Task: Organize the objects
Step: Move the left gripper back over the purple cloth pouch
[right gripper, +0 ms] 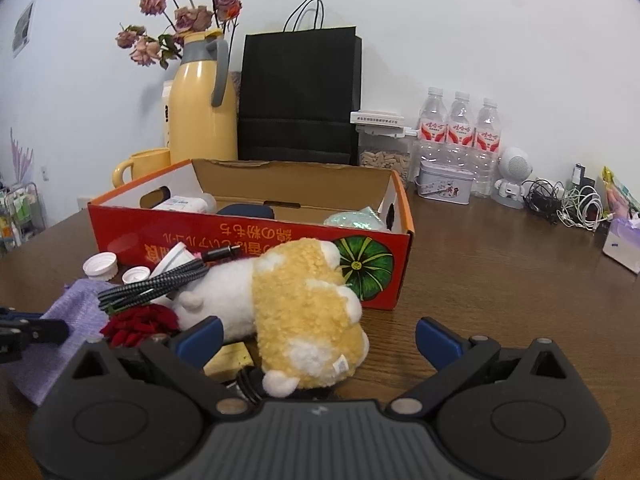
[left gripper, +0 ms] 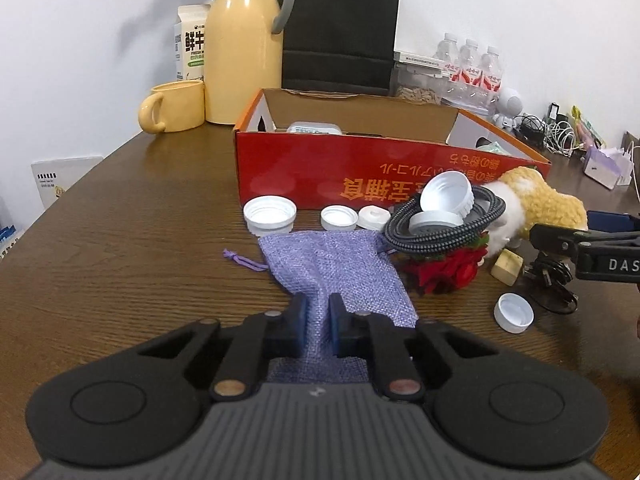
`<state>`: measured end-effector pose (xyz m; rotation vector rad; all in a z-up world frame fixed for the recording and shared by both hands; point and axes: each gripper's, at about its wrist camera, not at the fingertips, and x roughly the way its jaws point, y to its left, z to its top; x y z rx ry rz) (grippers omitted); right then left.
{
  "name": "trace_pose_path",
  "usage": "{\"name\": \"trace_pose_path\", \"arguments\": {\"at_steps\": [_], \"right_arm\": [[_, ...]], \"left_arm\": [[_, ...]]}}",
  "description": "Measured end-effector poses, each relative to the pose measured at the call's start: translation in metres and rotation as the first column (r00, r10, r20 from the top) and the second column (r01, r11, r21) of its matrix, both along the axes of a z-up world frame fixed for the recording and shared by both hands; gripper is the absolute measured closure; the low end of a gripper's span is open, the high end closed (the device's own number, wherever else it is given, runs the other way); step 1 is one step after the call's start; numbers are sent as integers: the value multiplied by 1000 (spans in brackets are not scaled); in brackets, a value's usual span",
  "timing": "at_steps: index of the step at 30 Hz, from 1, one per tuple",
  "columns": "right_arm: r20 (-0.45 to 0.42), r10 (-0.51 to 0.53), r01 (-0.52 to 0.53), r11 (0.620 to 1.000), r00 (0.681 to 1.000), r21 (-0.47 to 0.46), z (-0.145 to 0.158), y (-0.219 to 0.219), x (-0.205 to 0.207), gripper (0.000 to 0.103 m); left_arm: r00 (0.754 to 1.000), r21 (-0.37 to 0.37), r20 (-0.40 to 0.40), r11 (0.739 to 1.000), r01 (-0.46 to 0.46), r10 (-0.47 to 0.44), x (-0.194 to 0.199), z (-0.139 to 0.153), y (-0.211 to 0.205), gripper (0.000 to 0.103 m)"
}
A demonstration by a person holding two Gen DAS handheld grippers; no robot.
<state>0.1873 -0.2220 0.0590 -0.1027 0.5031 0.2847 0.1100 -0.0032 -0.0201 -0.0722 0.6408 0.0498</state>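
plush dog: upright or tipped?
Tipped. The plush dog lies on its side on the table, outside the red box.

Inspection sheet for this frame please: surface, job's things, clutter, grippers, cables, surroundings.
Surface: brown wooden table.
Job's things: red cardboard box open, some items inside; purple pouch, plush toy, white caps, red fabric flower in front of it.
Clutter: yellow block.
Grippers: left gripper shut on the purple pouch; right gripper open around the plush toy.
Cables: braided cable coiled on the pile; charger tangle far right.
Surroundings: yellow thermos, black bag, water bottles.
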Motion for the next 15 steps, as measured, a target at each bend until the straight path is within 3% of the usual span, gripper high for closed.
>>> {"name": "trace_pose_path", "arguments": {"at_steps": [2, 4, 5, 6, 9, 14, 15], "right_arm": [[-7, 1, -1, 1000, 1000, -4, -1, 1, 3, 1], [-9, -2, 2, 1000, 1000, -4, -1, 1, 4, 1], [-9, -4, 4, 1000, 1000, -2, -1, 1, 4, 1], [-7, -6, 6, 1000, 1000, 1, -1, 0, 3, 1], [-2, -10, 10, 1000, 1000, 6, -2, -2, 2, 1], [0, -9, 9, 1000, 1000, 10, -2, -3, 2, 1], [2, -10, 10, 1000, 1000, 13, -2, -4, 1, 1]], "left_arm": [[1000, -1, -5, 1000, -2, 2, -1, 1, -1, 84], [1000, -22, -11, 1000, 2, -2, 0, 4, -1, 52], [1000, -24, -12, 1000, 6, -6, -1, 5, -2, 23], [1000, -18, 9, 1000, 8, -8, -2, 7, -5, 7], [1000, 25, 27, 1000, 7, -8, -2, 11, -15, 0], [993, 52, -114, 998, -22, 27, 25, -2, -23, 0], [994, 52, -104, 998, -27, 32, 27, -3, -24, 0]]}}
